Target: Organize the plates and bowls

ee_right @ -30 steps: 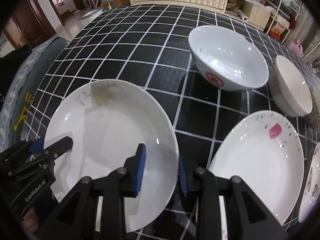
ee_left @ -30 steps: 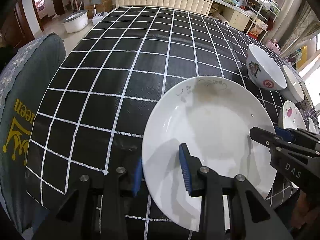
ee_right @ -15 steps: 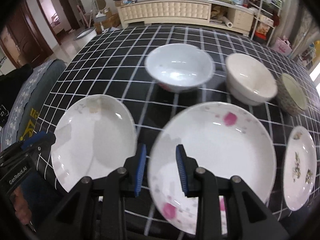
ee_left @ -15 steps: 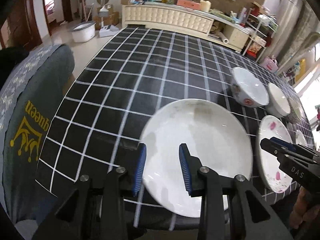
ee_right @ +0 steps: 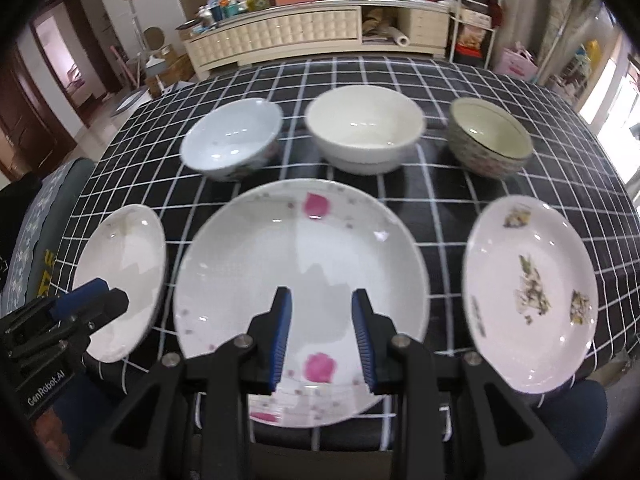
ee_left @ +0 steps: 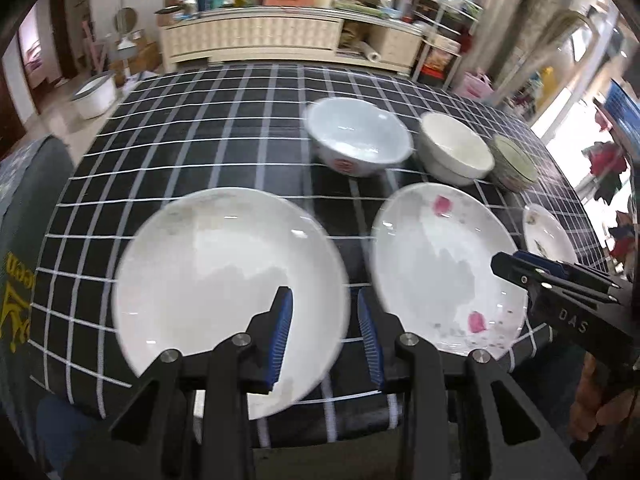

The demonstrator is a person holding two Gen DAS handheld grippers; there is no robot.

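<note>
The black plastic left gripper (ee_left: 325, 334) has two angular fingers (ee_left: 280, 336) lined with ribbed blue pads and silver round screws on its linkage arms. The matching black right gripper (ee_right: 323, 334) carries identical blue-padded fingers (ee_right: 280, 338). White lettering marks their sides: "DAS" on the right, "GenRobot.AI" on the left. A bare-skinned hand (ee_left: 600, 404) shows beneath.

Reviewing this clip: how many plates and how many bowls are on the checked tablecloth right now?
Plates: 3 (plain white plate, pink-flowered plate, plate with grey-green print)
Bowls: 3 (pale blue bowl, cream bowl, patterned bowl)
Total: 6
</note>
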